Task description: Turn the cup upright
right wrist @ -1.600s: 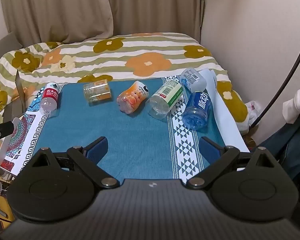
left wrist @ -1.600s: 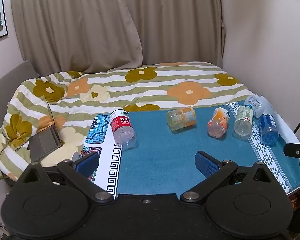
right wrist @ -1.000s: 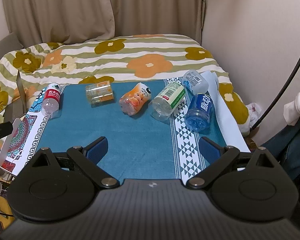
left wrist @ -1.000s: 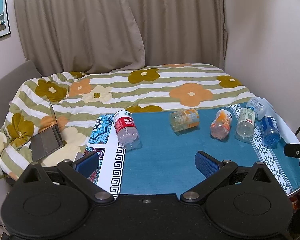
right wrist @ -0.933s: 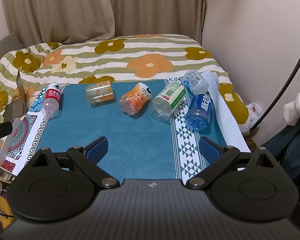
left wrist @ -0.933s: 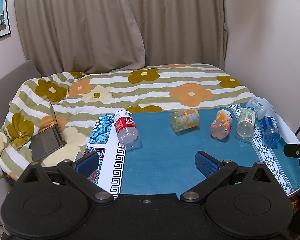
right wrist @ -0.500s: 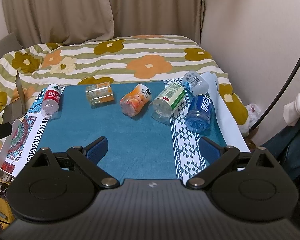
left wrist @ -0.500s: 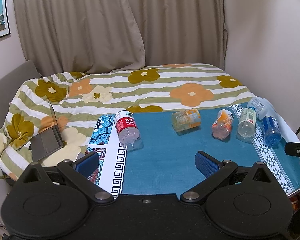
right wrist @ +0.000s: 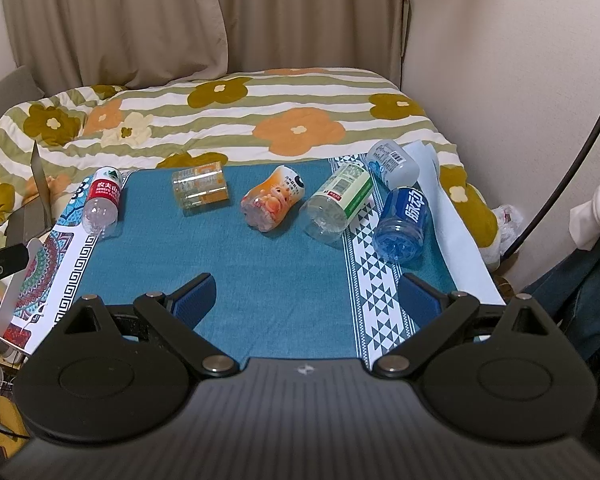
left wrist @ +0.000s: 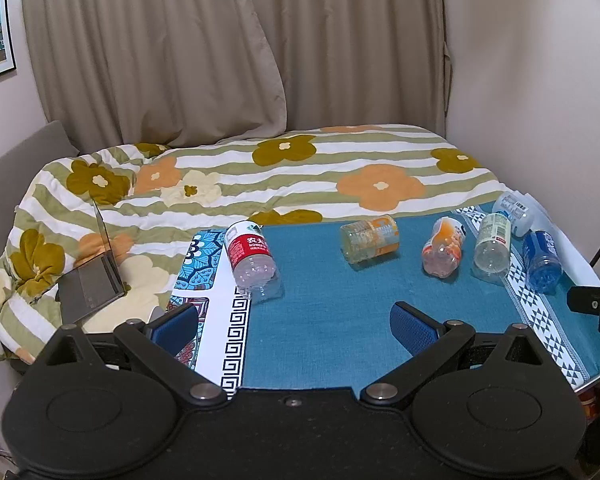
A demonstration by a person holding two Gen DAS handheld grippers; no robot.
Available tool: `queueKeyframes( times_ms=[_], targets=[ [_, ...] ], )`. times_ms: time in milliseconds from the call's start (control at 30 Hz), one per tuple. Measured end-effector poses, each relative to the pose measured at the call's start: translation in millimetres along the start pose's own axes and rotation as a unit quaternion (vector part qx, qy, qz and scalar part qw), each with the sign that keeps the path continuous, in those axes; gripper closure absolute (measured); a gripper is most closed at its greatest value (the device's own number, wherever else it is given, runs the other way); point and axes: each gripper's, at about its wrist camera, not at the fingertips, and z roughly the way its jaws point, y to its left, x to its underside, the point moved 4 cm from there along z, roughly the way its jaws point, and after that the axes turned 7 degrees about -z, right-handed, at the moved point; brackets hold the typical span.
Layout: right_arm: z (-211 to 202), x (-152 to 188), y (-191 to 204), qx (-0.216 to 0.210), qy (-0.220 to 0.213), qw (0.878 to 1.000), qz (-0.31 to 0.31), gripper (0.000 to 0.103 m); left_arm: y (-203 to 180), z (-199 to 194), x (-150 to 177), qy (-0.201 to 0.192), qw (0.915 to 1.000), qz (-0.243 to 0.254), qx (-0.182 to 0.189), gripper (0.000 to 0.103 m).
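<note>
The bed (right wrist: 300, 92) with its flowered quilt fills the back, and in front sits the worktop (right wrist: 284, 280) under a blue cloth. Six cut-down bottles serving as cups lie on their sides along its far half: red-label cup (left wrist: 252, 260) at the left edge, orange-label cup (right wrist: 200, 190), peach cup (right wrist: 272, 200), green-label cup (right wrist: 340, 200), blue cup (right wrist: 402, 224) and a clear one (right wrist: 392, 162) at the far right. The left hand-held gripper (left wrist: 296, 324) and right hand-held gripper (right wrist: 306, 292) both hover spread wide, holding nothing, well short of any cup. The risk looks plain: these round, light cups could roll off when nudged, or crumple under a hard squeeze.
</note>
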Motion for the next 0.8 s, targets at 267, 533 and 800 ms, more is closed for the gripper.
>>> queueKeyframes(
  times_ms=[267,533,800],
  targets=[
    [4,-1,-1,-0.001,0.004,1.000,0.004,0.000,-5,7,-2,0.024,0.9996,0.011,-0.008,0.000],
    [31,-16,-42,0.005,0.008,1.000,0.018,0.000,-21,25,-8,0.041,0.9990,0.016,-0.011,0.000],
    [97,-25,-99,0.006,0.023,0.999,0.028,0.000,-41,52,7,0.104,0.9943,-0.004,-0.024,0.000]
  ],
)
